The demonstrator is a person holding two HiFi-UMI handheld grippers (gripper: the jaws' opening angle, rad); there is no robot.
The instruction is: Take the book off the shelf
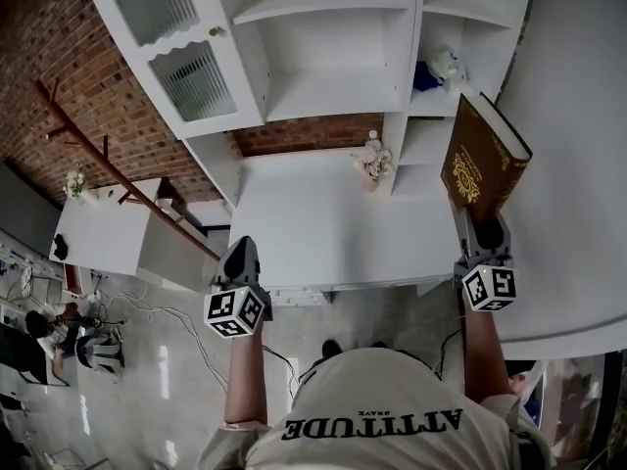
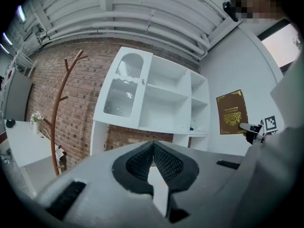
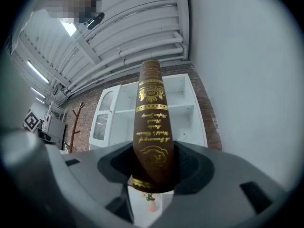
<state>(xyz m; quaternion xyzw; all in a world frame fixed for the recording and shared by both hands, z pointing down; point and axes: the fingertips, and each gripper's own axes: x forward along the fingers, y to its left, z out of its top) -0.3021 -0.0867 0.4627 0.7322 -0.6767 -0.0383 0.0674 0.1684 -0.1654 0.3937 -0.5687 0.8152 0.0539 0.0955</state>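
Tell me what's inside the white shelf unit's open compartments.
The white shelf unit's narrow right compartment holds a small blue object and a white one. Its wide shelves look bare. The brown gold-stamped book in the right gripper covers part of the right column.

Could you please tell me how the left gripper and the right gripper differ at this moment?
The left gripper has its jaws closed together, while the right gripper has them wide apart. The left gripper holds nothing, while the right gripper grips the brown book by its lower end, clear of the white shelf. Both carry a marker cube.
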